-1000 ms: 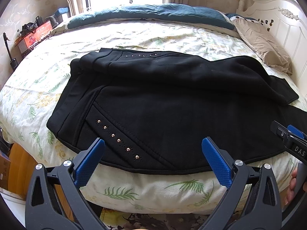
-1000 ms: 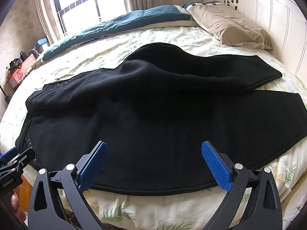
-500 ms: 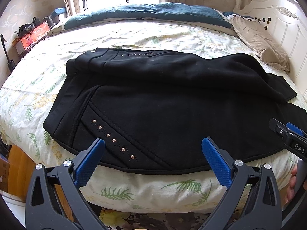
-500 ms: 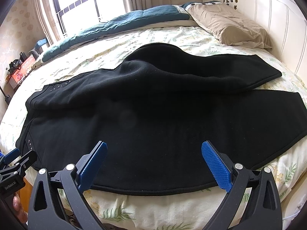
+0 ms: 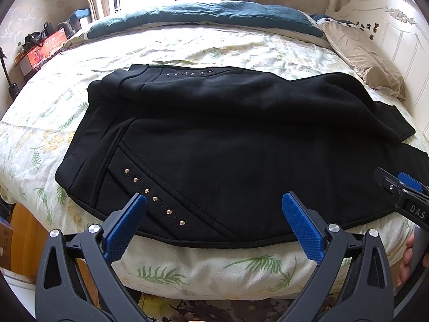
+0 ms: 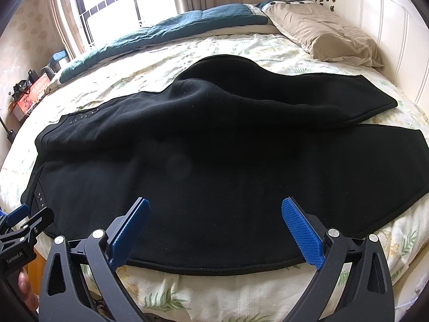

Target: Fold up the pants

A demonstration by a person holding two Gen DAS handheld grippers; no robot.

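Note:
Black pants (image 5: 228, 147) lie spread across the bed, waistband to the left, legs running right. A row of metal studs (image 5: 152, 197) marks the near pocket. In the right wrist view the pants (image 6: 228, 166) fill the middle, the far leg lying over the near one. My left gripper (image 5: 214, 222) is open and empty, just above the near hem by the waist. My right gripper (image 6: 214, 225) is open and empty over the near hem at mid leg. Each gripper shows at the edge of the other's view (image 5: 402, 196) (image 6: 21, 228).
The bed has a leaf-print cover (image 5: 214, 265). A teal quilt (image 5: 209, 13) lies along the far side by the window. A beige pillow (image 6: 321, 35) rests against the white headboard (image 5: 396, 26) at right. A cluttered side table (image 5: 40, 48) stands at far left.
The left gripper has drawn back and a little to the left, so the pants sit further off and more bed edge shows. The right gripper has barely moved. Both stay open.

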